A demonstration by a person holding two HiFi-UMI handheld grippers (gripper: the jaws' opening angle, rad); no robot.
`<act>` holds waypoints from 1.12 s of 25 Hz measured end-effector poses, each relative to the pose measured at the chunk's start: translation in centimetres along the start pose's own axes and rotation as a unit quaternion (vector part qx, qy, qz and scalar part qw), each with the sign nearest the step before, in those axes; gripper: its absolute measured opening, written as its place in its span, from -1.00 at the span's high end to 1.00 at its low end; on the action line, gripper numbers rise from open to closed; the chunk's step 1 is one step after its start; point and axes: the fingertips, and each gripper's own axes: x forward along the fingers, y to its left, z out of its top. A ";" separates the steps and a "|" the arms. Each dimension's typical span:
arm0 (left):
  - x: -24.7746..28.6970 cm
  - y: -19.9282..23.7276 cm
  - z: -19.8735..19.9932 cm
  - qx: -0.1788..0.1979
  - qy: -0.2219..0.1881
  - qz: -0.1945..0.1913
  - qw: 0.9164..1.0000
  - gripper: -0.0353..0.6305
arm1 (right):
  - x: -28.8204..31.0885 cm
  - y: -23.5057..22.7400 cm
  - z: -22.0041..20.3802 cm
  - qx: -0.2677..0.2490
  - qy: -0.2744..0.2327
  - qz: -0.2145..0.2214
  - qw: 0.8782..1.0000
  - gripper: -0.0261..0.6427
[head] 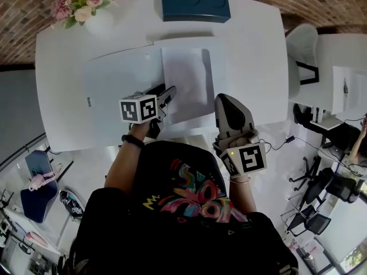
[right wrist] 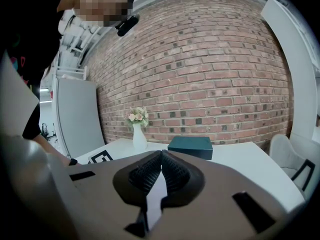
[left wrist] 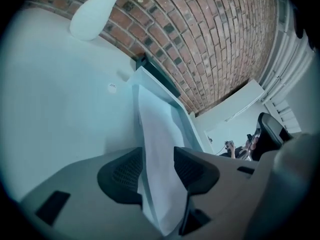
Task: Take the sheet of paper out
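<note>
The white sheet of paper (head: 186, 79) lies at the middle of the white table (head: 63, 96), on a larger pale flat folder (head: 114, 90). My left gripper (head: 170, 93) is at the sheet's near left edge. In the left gripper view the sheet (left wrist: 156, 134) rises between the jaws of the left gripper (left wrist: 157, 173). They stand wide apart and the pads (left wrist: 122, 176) do not press on it. My right gripper (head: 225, 99) hovers over the table's near edge to the right of the sheet. The right gripper (right wrist: 161, 157) is shut with nothing in it.
A dark teal box (head: 195, 2) sits at the table's far edge, also seen ahead of the right gripper (right wrist: 190, 147). A white vase of flowers (head: 86, 10) stands at the far left corner. A white chair (head: 303, 50) and another table (head: 344, 79) are to the right.
</note>
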 end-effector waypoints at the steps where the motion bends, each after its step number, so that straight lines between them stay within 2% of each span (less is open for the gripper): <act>1: 0.0 0.0 0.0 -0.007 0.004 -0.005 1.000 0.32 | 0.1 0.0 0.0 0.001 0.000 0.000 1.000 0.87; 6: 0.1 -0.7 0.2 -0.062 0.012 -0.052 0.997 0.32 | 0.1 0.1 -0.1 0.008 0.001 -0.001 1.000 0.87; 8: 0.1 -1.1 0.4 -0.071 0.006 -0.068 0.995 0.32 | 0.1 0.1 -0.1 0.008 0.002 -0.002 1.000 0.87; 13: 0.3 -2.2 0.7 -0.072 0.006 -0.109 0.991 0.32 | 0.0 0.0 -0.2 0.010 0.002 -0.007 1.000 0.87; 16: 0.5 -2.7 1.2 -0.054 -0.007 -0.133 0.990 0.32 | -0.1 -0.3 -0.3 0.012 0.002 -0.009 1.000 0.87; 19: 0.9 -2.3 1.3 -0.034 -0.008 -0.130 0.991 0.32 | -0.3 -0.4 -0.5 0.012 0.005 -0.008 1.000 0.87; 23: 1.6 -3.0 1.4 -0.052 0.000 -0.154 0.987 0.32 | -0.6 -0.7 -0.8 0.014 0.009 -0.010 1.000 0.87; 26: 2.1 -3.4 1.3 -0.051 0.005 -0.155 0.987 0.32 | -0.6 -0.9 -0.8 0.015 0.010 -0.012 1.000 0.87; 28: 2.4 -3.4 1.1 -0.044 0.006 -0.147 0.988 0.48 | -0.6 -1.1 -0.8 0.015 0.009 -0.013 1.000 0.87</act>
